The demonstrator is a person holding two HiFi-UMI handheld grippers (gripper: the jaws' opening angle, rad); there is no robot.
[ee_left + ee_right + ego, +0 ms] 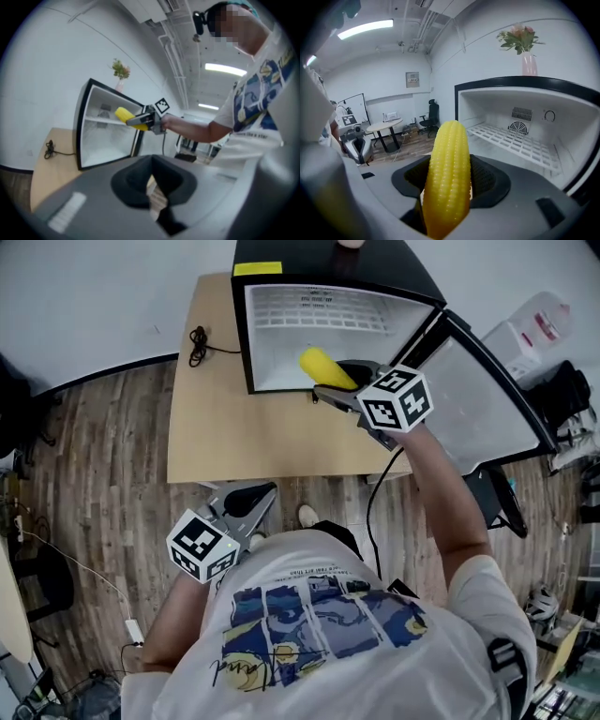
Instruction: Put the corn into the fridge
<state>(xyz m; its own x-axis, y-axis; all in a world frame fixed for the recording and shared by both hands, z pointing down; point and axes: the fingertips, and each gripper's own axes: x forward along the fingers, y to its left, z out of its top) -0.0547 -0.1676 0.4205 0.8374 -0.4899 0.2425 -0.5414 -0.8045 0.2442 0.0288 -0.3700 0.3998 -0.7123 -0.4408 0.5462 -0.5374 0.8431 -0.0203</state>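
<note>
Open fridge (240,334) faces corn (326,367) clamped in right hand-held gripper (334,381).

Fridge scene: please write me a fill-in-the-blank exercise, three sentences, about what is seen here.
1. The right gripper is shut on the ____.
2. The door of the fridge stands ____.
3. On top of the fridge stands a vase of ____.

Missing words: corn; open; flowers.
</note>
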